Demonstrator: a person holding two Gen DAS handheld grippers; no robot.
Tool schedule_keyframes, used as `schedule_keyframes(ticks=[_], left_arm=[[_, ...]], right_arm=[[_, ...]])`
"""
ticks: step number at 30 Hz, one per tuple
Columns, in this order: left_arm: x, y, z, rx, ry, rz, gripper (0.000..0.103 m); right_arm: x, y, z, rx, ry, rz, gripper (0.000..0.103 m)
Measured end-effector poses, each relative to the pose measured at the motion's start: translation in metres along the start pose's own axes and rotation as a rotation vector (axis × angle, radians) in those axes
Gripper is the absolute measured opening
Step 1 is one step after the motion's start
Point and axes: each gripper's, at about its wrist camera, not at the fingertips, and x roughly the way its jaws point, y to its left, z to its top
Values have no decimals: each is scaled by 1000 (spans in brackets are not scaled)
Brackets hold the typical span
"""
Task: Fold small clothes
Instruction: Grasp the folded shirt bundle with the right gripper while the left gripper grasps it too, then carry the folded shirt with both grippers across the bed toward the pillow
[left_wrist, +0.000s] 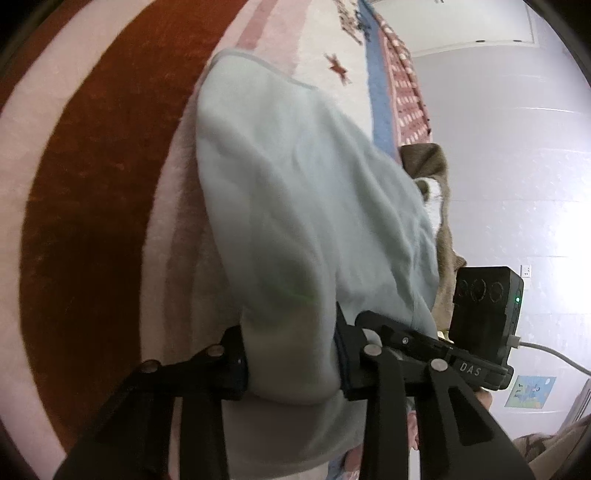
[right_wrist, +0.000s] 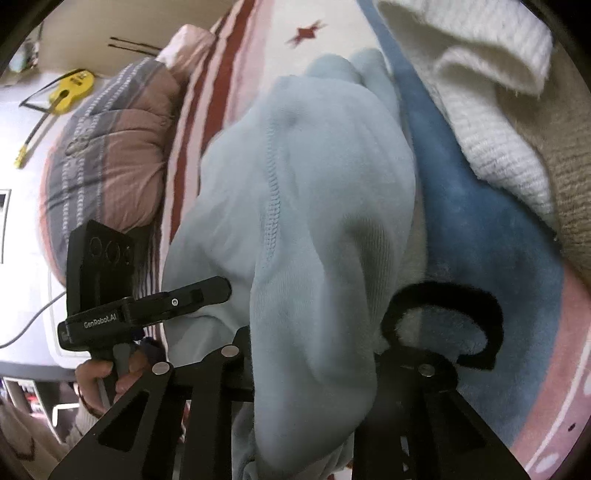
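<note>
A pale blue fleece garment (left_wrist: 295, 192) hangs lifted over the patterned rug. My left gripper (left_wrist: 291, 362) is shut on one edge of it; the cloth bunches between the fingers and drapes forward. My right gripper (right_wrist: 314, 369) is shut on another edge of the same garment (right_wrist: 314, 192), which hangs over the fingers and hides the tips. The other hand-held gripper body shows in each view, at the right in the left wrist view (left_wrist: 484, 321) and at the left in the right wrist view (right_wrist: 103, 280).
A rug (left_wrist: 92, 184) with red, pink and blue bands lies below. A brown garment (left_wrist: 436, 173) lies at its edge. A white knit garment (right_wrist: 491, 110) and a tan one (right_wrist: 569, 184) lie at right. A striped pillow (right_wrist: 110, 155) lies at left.
</note>
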Motion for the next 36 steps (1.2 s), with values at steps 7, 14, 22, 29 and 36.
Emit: schedule_keyframes(ticks=[7, 14, 22, 29, 36], left_arm=[[-37, -21, -16, 48, -43, 15, 30], [-79, -31, -45, 81, -87, 33, 30], [-129, -20, -89, 66, -140, 44, 30], [-171, 2, -129, 55, -177, 55, 30], [-221, 33, -168, 54, -219, 76, 30]], right_arm=[[-16, 30, -11, -53, -22, 7, 17], [-33, 68, -33, -104, -35, 20, 17], [-38, 112, -62, -156, -21, 36, 17], [-30, 156, -90, -192, -5, 49, 17], [-7, 204, -120, -220, 7, 69, 17]])
